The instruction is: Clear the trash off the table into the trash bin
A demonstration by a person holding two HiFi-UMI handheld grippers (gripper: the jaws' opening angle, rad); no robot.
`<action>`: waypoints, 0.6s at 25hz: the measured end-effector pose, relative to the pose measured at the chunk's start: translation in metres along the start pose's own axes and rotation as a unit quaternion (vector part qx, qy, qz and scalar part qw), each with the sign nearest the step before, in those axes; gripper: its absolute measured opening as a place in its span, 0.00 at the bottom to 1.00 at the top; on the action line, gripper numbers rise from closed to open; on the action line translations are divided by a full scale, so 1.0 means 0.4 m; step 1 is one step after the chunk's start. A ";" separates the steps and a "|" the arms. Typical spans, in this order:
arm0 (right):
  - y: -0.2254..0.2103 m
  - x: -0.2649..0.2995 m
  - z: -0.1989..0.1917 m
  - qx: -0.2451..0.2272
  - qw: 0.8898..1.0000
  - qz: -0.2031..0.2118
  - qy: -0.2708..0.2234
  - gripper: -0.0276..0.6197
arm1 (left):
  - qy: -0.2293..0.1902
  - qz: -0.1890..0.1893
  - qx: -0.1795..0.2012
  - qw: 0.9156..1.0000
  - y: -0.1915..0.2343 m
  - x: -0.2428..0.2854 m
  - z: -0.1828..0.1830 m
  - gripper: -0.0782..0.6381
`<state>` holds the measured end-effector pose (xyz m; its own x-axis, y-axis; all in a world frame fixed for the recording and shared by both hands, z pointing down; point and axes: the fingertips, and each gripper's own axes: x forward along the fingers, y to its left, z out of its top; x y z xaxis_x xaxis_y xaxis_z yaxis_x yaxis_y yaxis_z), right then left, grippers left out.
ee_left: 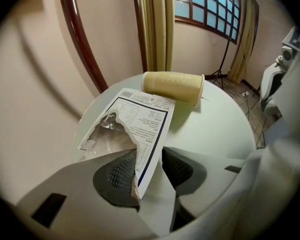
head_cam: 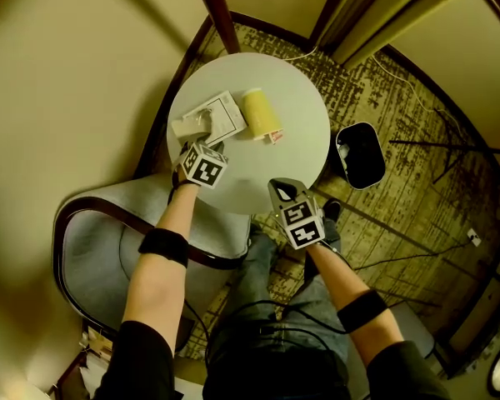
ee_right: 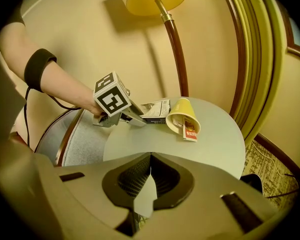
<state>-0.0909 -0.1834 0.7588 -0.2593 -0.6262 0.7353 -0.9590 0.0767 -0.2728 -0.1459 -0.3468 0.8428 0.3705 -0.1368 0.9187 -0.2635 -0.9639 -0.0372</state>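
A grey armchair [head_cam: 100, 248] with a dark wooden frame stands at 8 o'clock of the round white table [head_cam: 292, 98], its seat tucked close to the table's edge. On the patterned carpet at 3 o'clock of the table, just beside its rim, stands the black trash bin [head_cam: 360, 154]. Its inside is dark and glossy, and whether anything lies in it cannot be told.

The left gripper [ee_left: 149, 164] points steeply down at the table's 8 o'clock edge. Its jaws stand about half apart, with the near edge of the torn pouch [ee_left: 145, 116] between them. The paper leans on the left pad, a gap shows beside the right pad, and so the pouch is not clamped. The right gripper [ee_right: 150, 169] hangs over the 5 o'clock edge with its jaws closed and nothing between them.

The torn pouch is white with a printed label and lies flat at 9 o'clock on the table top. It is ripped open along one side, where a silvery lining shows; its contents cannot be made out. Just beside it, near the table's centre, the yellow paper cup [head_cam: 260, 112] lies on its side with its mouth toward 5 o'clock. A small red-and-white packet [ee_right: 190, 131] sticks halfway out of that mouth onto the table.
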 end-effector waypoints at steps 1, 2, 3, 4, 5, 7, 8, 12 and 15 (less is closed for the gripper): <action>-0.001 -0.002 0.000 -0.001 1.000 -0.001 0.000 0.05 | -0.004 0.001 -0.005 1.000 -0.001 -0.005 0.004 0.33; -0.002 -0.003 0.002 -0.001 1.000 -0.001 0.000 0.05 | -0.008 0.003 -0.009 1.000 0.001 -0.010 0.007 0.33; -0.001 -0.004 0.004 -0.002 1.000 -0.002 0.000 0.05 | -0.011 0.006 -0.012 1.000 0.004 -0.016 0.009 0.32; 0.001 -0.006 0.007 -0.002 1.000 -0.002 -0.001 0.05 | -0.013 0.010 -0.014 1.000 0.008 -0.023 0.009 0.32; 0.004 -0.009 0.009 -0.004 1.000 -0.001 -0.001 0.05 | -0.015 0.014 -0.016 1.000 0.010 -0.031 0.009 0.31; 0.010 -0.018 0.014 -0.006 1.000 -0.001 0.000 0.05 | -0.016 0.022 -0.019 0.999 0.013 -0.049 0.010 0.30; 0.013 -0.023 0.017 -0.007 1.000 -0.001 0.000 0.05 | -0.017 0.025 -0.020 0.999 0.013 -0.060 0.011 0.30; 0.025 -0.042 0.044 -0.015 1.000 0.003 -0.003 0.05 | -0.023 0.034 -0.032 0.999 0.023 -0.108 0.015 0.29; 0.037 -0.076 0.080 -0.027 1.000 0.006 -0.009 0.05 | -0.035 0.045 -0.046 0.997 0.022 -0.179 0.035 0.28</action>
<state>-0.0936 -0.1881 0.7127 -0.2700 -0.6385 0.7207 -0.9605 0.1257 -0.2484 -0.1623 -0.3485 0.7711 0.4025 -0.2416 0.8830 -0.3786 -0.9221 -0.0797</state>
